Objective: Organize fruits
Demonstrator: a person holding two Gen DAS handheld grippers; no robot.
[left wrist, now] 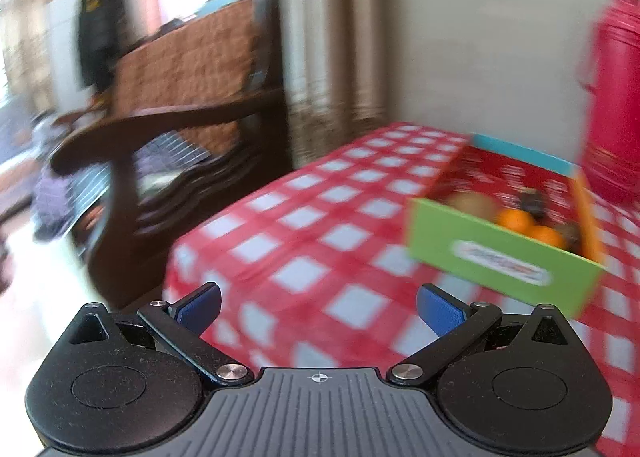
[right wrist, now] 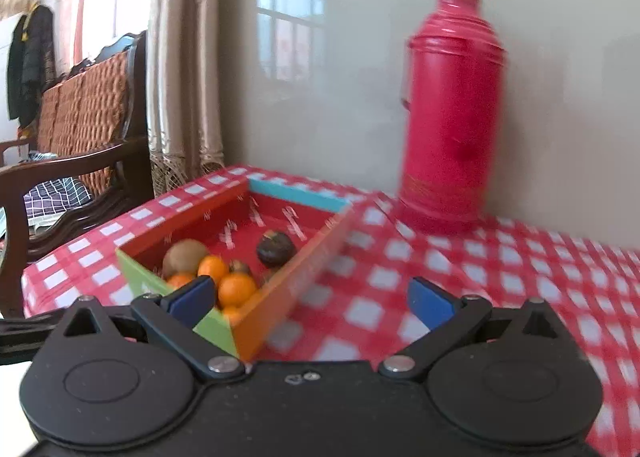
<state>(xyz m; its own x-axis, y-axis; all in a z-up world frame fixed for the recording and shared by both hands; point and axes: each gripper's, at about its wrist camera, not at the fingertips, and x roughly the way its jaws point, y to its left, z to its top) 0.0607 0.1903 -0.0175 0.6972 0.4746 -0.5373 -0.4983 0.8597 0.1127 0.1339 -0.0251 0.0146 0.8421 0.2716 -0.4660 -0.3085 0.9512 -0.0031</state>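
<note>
Left gripper [left wrist: 319, 307]: jaws spread wide, nothing between the blue pads [left wrist: 438, 313], above the near edge of the checked tablecloth [left wrist: 320, 213]. Right gripper [right wrist: 310, 303]: jaws likewise wide apart and empty, just beside the box's near corner. Cardboard box [right wrist: 296, 269] on the cloth, open-topped, with green, orange and blue walls. Inside, at the near end: oranges [right wrist: 236, 289], a brown kiwi [right wrist: 182, 255], a dark round fruit [right wrist: 276, 249] slightly apart. Red thermos [right wrist: 450, 113] upright behind, near the wall. Wooden chair [left wrist: 192, 105] left of the table.
</note>
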